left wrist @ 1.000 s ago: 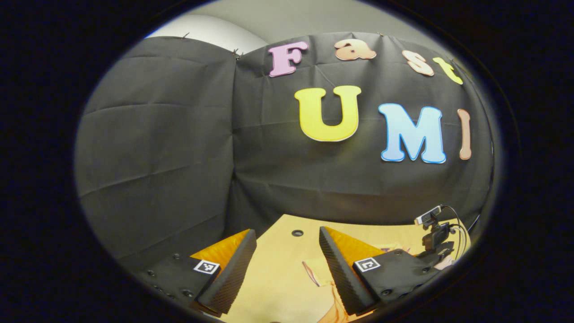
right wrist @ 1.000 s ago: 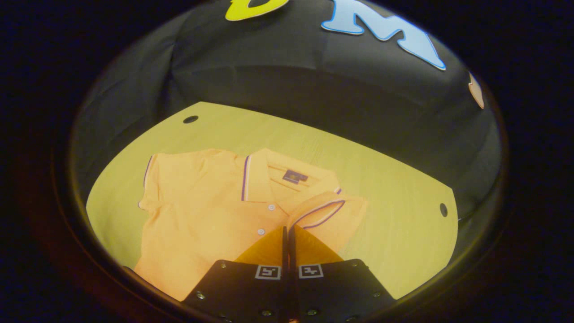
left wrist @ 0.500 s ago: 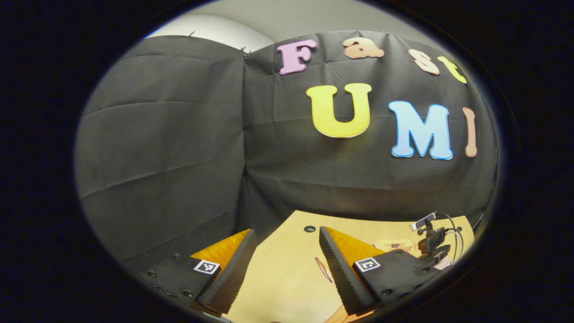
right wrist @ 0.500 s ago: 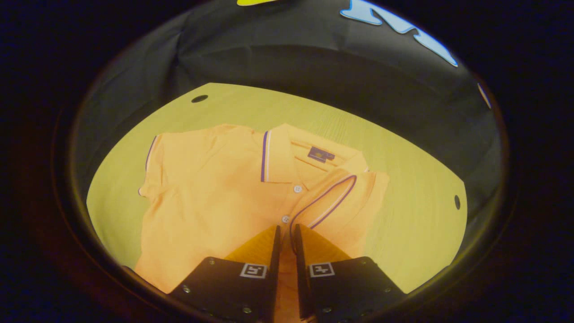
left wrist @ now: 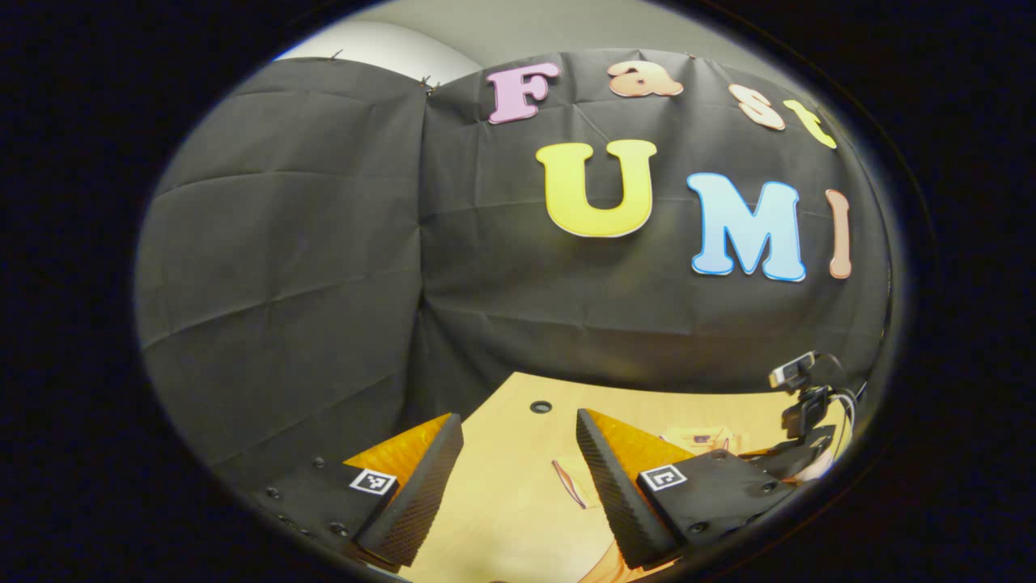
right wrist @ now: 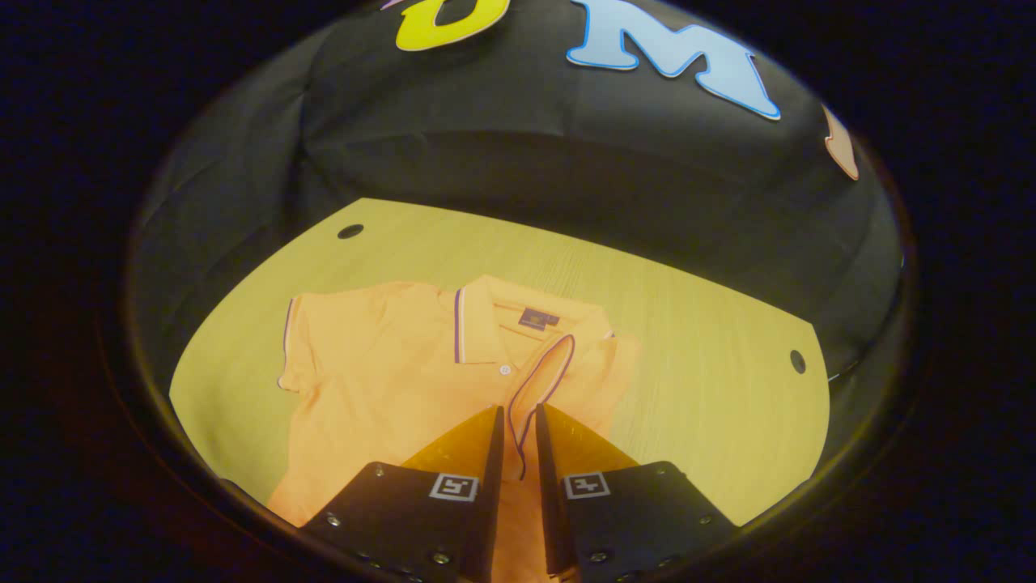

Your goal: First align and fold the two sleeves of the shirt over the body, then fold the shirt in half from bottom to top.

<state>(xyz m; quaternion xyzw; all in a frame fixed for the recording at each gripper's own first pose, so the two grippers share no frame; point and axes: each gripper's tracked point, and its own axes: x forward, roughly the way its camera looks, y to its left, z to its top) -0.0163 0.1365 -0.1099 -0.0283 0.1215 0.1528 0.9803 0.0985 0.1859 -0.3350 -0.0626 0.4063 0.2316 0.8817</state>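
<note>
An orange polo shirt (right wrist: pixel 388 389) lies face up on the wooden table (right wrist: pixel 688 324), collar (right wrist: pixel 477 324) toward the wall. Its left sleeve (right wrist: pixel 295 348) is spread flat. The other sleeve (right wrist: pixel 566 372) is folded onto the chest, and its purple-trimmed cuff runs into the narrow gap of my right gripper (right wrist: pixel 518 409), whose fingers stand slightly apart just above the cloth. In the left gripper view my left gripper (left wrist: pixel 518 417) hangs wide open over the table's far left part, holding nothing. A strip of the shirt's trimmed sleeve edge (left wrist: pixel 566 484) shows between its fingers.
The table has round holes near its far corners (right wrist: pixel 350 231) (right wrist: pixel 798 360). Black cloth walls close in behind and to the left. A small camera with cables (left wrist: pixel 797 380) stands at the right edge of the left gripper view.
My right gripper, shut on the folded sleeve a second ago, has parted its fingers and drawn back from the shirt. The left gripper has only swayed a little.
</note>
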